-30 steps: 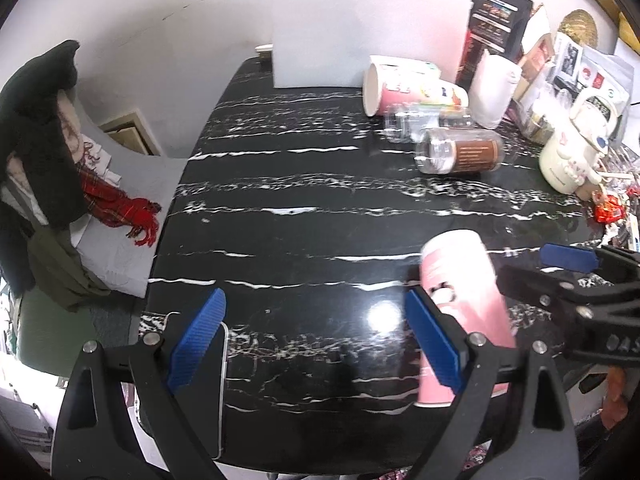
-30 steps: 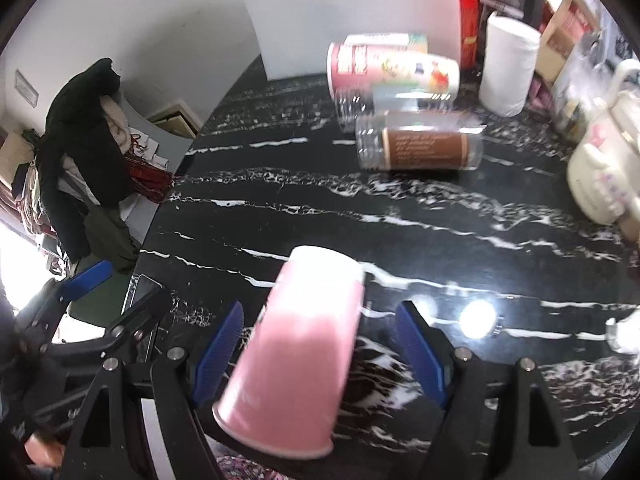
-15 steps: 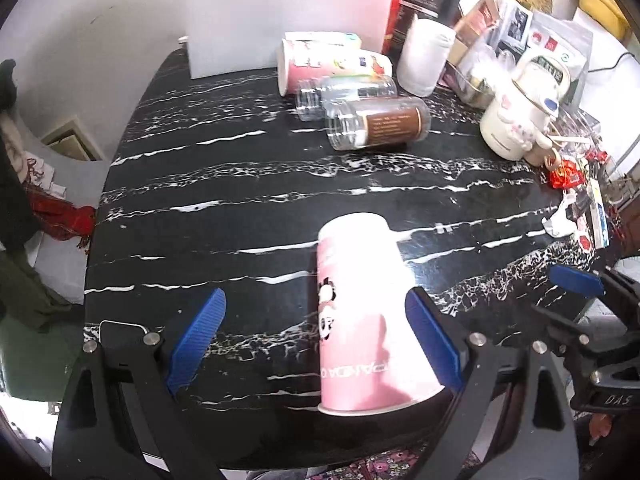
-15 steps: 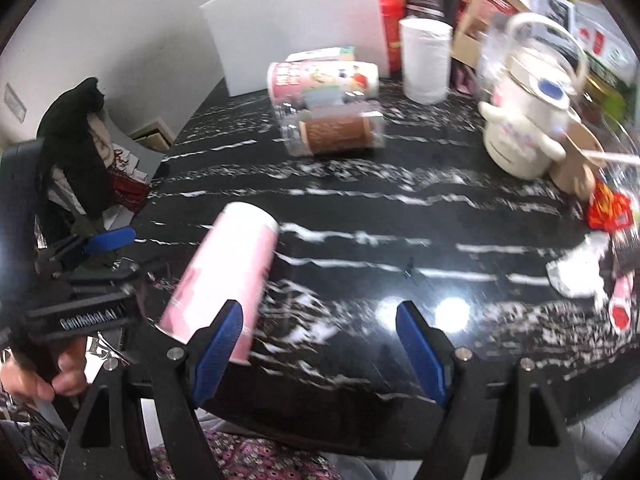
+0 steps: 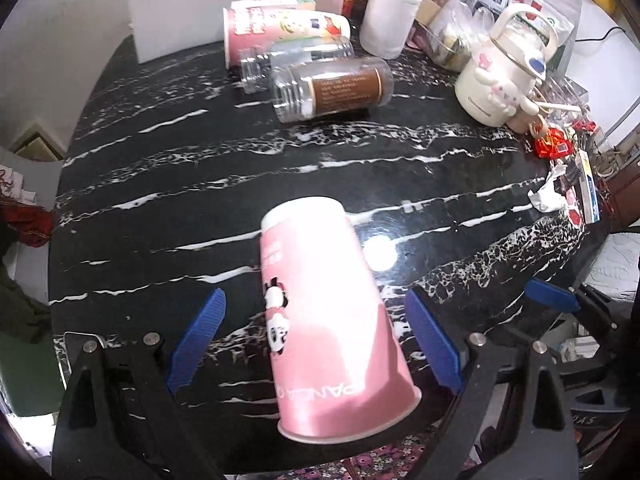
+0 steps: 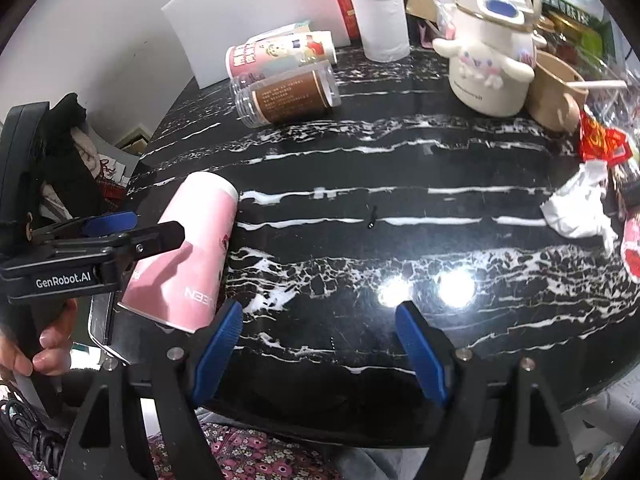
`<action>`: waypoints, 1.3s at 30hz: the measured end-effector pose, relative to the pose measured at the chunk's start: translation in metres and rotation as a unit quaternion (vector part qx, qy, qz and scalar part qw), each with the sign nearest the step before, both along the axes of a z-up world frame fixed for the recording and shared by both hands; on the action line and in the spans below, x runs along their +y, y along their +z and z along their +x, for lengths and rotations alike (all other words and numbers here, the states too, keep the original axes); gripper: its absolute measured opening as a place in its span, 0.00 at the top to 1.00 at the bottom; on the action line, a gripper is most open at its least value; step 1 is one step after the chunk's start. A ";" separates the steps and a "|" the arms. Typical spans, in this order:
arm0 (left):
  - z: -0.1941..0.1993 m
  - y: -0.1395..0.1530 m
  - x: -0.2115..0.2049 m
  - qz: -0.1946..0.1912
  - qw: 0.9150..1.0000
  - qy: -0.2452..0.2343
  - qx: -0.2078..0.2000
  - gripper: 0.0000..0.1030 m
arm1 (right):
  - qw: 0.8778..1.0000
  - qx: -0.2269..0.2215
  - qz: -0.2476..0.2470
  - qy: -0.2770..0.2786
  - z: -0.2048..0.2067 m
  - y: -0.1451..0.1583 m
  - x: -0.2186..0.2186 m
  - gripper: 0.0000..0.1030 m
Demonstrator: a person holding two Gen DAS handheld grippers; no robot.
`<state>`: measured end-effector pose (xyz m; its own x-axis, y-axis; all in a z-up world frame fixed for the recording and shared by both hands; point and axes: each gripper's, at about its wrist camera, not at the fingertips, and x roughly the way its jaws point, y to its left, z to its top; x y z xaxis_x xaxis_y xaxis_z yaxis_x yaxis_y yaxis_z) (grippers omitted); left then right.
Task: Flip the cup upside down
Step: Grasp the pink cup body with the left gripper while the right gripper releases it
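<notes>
A pink paper cup with panda print (image 5: pixel 320 312) stands upside down, rim on the black marbled table (image 5: pixel 240 168) near its front edge. My left gripper (image 5: pixel 316 336) is open, its blue pads on either side of the cup without touching. In the right wrist view the cup (image 6: pixel 188 252) is at the left, with the left gripper's fingers (image 6: pixel 112 224) around it. My right gripper (image 6: pixel 320 344) is open and empty, to the right of the cup over bare table.
At the back lie a printed paper cup (image 5: pixel 280 28) and two clear jars (image 5: pixel 332 88) on their sides. A paper roll (image 5: pixel 390 20), a white kettle (image 5: pixel 504 76) and wrappers (image 5: pixel 556 148) crowd the right side. A phone (image 6: pixel 102 320) lies at the front left edge.
My right gripper has moved right, away from the cup. My left gripper has swung over and now brackets the cup, which stands in the same place.
</notes>
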<state>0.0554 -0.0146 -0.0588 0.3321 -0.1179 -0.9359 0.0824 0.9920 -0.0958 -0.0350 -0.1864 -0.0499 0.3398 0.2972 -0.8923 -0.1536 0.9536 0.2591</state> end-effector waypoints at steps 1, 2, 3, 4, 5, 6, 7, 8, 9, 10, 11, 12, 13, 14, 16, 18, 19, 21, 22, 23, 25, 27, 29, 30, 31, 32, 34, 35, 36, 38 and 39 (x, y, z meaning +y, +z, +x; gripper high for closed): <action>0.002 -0.002 -0.002 0.003 1.000 0.000 0.002 0.12 | 1.000 0.001 0.002 -0.002 0.000 -0.001 -0.002 0.23; 0.004 -0.004 -0.004 0.006 1.000 0.000 0.005 0.12 | 1.000 0.002 0.003 -0.004 0.000 -0.003 -0.003 0.23; 0.006 -0.007 -0.006 0.009 1.000 0.001 0.008 0.12 | 1.000 0.003 0.003 -0.006 0.000 -0.004 -0.004 0.23; 0.008 -0.009 -0.006 0.011 1.000 0.002 0.012 0.12 | 1.000 0.004 0.003 -0.008 -0.001 -0.005 -0.006 0.23; 0.010 -0.012 -0.007 0.012 1.000 0.004 0.018 0.12 | 1.000 0.004 0.004 -0.010 -0.001 -0.005 -0.007 0.23; 0.012 -0.016 -0.007 0.013 1.000 0.006 0.024 0.12 | 1.000 0.005 0.004 -0.012 -0.001 -0.006 -0.008 0.23; 0.014 -0.018 -0.008 0.013 1.000 0.006 0.028 0.12 | 1.000 0.005 0.005 -0.014 -0.001 -0.007 -0.010 0.23; 0.016 -0.021 -0.008 0.013 0.999 0.005 0.032 0.12 | 1.000 0.007 0.007 -0.016 -0.001 -0.008 -0.011 0.23; 0.018 -0.025 -0.009 0.014 0.999 0.005 0.038 0.12 | 1.000 0.008 0.008 -0.017 0.000 -0.009 -0.012 0.23; 0.020 -0.028 -0.009 0.016 0.999 0.006 0.044 0.12 | 1.000 0.009 0.010 -0.018 0.000 -0.011 -0.013 0.23; 0.021 -0.030 -0.009 0.018 0.999 0.006 0.048 0.12 | 1.000 0.011 0.010 -0.019 0.001 -0.012 -0.014 0.23; 0.022 -0.032 -0.010 0.019 0.999 0.006 0.050 0.12 | 1.000 0.012 0.011 -0.020 0.001 -0.014 -0.014 0.23; 0.024 -0.035 -0.011 0.021 0.998 0.006 0.053 0.12 | 1.000 0.014 0.013 -0.020 0.002 -0.016 -0.015 0.23; 0.024 -0.036 -0.012 0.024 0.998 0.006 0.054 0.12 | 1.000 0.015 0.014 -0.020 0.003 -0.017 -0.015 0.23; 0.027 -0.040 -0.013 0.030 0.998 0.007 0.057 0.12 | 0.999 0.019 0.016 -0.021 0.004 -0.020 -0.015 0.23; 0.030 -0.043 -0.015 0.032 0.998 0.006 0.061 0.12 | 0.999 0.021 0.017 -0.021 0.005 -0.022 -0.016 0.23; 0.031 -0.045 -0.016 0.032 0.998 0.004 0.062 0.12 | 0.999 0.022 0.018 -0.022 0.006 -0.023 -0.016 0.23; 0.031 -0.047 -0.018 0.036 0.997 -0.001 0.063 0.12 | 0.999 0.022 0.019 -0.023 0.006 -0.024 -0.017 0.23; 0.032 -0.047 -0.019 0.037 0.997 -0.003 0.063 0.13 | 0.999 0.022 0.019 -0.024 0.007 -0.025 -0.017 0.23; 0.032 -0.048 -0.020 0.040 0.997 -0.004 0.064 0.16 | 0.999 0.023 0.020 -0.025 0.007 -0.025 -0.018 0.23; 0.033 -0.051 -0.022 0.043 0.997 -0.006 0.070 0.23 | 0.999 0.025 0.021 -0.027 0.008 -0.027 -0.019 0.23; 0.034 -0.054 -0.022 0.041 0.996 -0.006 0.076 0.29 | 0.999 0.028 0.021 -0.028 0.009 -0.030 -0.020 0.23; 0.034 -0.054 -0.021 0.033 0.997 -0.008 0.071 0.31 | 0.999 0.031 0.025 -0.029 0.009 -0.031 -0.021 0.23; 0.034 -0.054 -0.020 0.028 0.997 -0.010 0.070 0.31 | 0.999 0.032 0.025 -0.029 0.009 -0.032 -0.020 0.23; 0.034 -0.054 -0.019 0.025 0.997 -0.010 0.070 0.31 | 0.999 0.032 0.025 -0.028 0.009 -0.033 -0.020 0.23; 0.034 -0.053 -0.018 0.019 0.997 -0.010 0.069 0.31 | 0.999 0.033 0.026 -0.028 0.009 -0.033 -0.020 0.23; 0.033 -0.051 -0.016 0.012 0.998 -0.010 0.063 0.32 | 0.999 0.033 0.028 -0.026 0.009 -0.034 -0.019 0.23; 0.032 -0.049 -0.015 0.013 0.998 -0.011 0.059 0.32 | 0.999 0.033 0.029 -0.026 0.010 -0.034 -0.018 0.23; 0.031 -0.047 -0.015 0.014 0.998 -0.011 0.056 0.32 | 0.999 0.032 0.029 -0.025 0.010 -0.033 -0.018 0.23; 0.028 -0.043 -0.014 0.016 0.999 -0.013 0.049 0.32 | 0.999 0.032 0.029 -0.024 0.011 -0.033 -0.018 0.23; 0.027 -0.040 -0.015 0.018 0.999 -0.014 0.047 0.32 | 0.999 0.031 0.030 -0.024 0.011 -0.033 -0.017 0.23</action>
<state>0.0823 -0.0292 -0.0987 0.2404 -0.0927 -0.9662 0.1035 0.9922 -0.0694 -0.0240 -0.2038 -0.0826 0.2994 0.3352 -0.8933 -0.0900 0.9420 0.3233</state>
